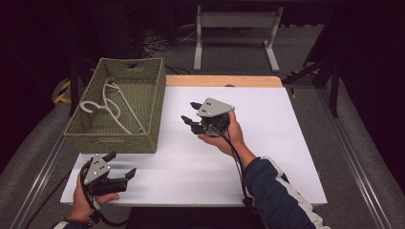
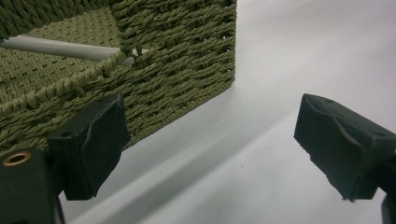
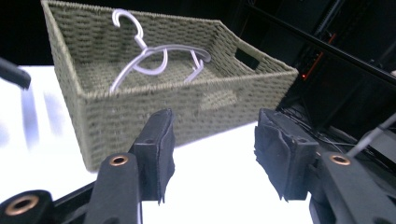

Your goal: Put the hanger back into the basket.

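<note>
One white table top (image 1: 267, 157), largest thing present, spanning the middle of the high view. Next in size, a green woven basket (image 1: 143, 131) on the table's far left corner, long axis running away from the person, a slot handle cut in each short wall. Inside it, a pale grey hanger (image 1: 125, 107) lying flat on the basket floor, long axis along the basket's length, hook (image 1: 88, 106) curling toward the left wall. No brand, label or writing readable anywhere. Right gripper (image 1: 191, 112) held above the table's middle, just beside the basket, jaws apart with nothing between, aimed at the basket's long side. Left gripper (image 1: 120, 164) at the near left edge, close to the basket's near corner, jaws spread wide, likewise gripping nothing.
</note>
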### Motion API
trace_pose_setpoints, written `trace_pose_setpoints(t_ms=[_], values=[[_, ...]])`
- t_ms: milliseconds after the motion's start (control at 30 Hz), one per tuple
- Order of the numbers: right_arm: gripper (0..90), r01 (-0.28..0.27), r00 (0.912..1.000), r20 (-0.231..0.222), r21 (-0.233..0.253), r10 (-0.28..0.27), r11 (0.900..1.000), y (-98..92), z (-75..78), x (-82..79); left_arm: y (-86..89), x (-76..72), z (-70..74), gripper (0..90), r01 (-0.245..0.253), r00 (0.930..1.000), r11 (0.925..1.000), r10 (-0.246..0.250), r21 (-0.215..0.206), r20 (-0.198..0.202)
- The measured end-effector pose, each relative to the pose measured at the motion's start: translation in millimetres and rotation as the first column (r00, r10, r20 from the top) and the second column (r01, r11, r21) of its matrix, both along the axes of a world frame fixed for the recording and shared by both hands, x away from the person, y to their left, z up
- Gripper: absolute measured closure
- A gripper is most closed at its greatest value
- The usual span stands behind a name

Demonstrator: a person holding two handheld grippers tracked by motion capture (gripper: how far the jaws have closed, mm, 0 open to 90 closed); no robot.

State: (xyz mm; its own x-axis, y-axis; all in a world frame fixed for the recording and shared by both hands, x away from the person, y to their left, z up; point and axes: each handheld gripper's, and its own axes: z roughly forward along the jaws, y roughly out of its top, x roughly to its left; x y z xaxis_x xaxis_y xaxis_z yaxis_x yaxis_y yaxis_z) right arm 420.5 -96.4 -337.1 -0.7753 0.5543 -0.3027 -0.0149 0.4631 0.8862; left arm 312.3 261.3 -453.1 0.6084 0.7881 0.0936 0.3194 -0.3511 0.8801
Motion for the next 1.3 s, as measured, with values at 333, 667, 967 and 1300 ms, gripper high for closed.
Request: trace_pose_setpoints(t_ms=[333, 667, 967, 1300], values=[[41.7, 0.053, 0.9981, 0.031, -0.021, -0.052, 0.998, -38.4, -11.3, -23.7, -3.1, 5.9, 0.9, 8.8, 0.013, 0.9999, 0.9999, -0.013, -0.003, 0.000], [34.4, 0.111, 0.9913, 0.078, -0.050, -0.106, 0.993, -68.7, -24.1, -45.1, -4.1, 8.4, 1.5, 7.0, 0.013, 0.9999, 0.9999, -0.013, 0.000, 0.005], [29.0, 0.151, 0.9859, 0.079, -0.046, -0.147, 0.987, -106.3, -40.9, -62.1, -5.2, 9.4, 1.6, 6.8, 0.010, 0.9999, 0.9999, -0.010, -0.004, 0.008], [18.9, 0.231, 0.9712, 0.063, -0.012, -0.230, 0.973, -146.8, -58.7, -77.9, -5.2, 8.0, 3.5, 6.2, 0.019, 0.9996, 0.9998, -0.019, 0.002, 0.022]])
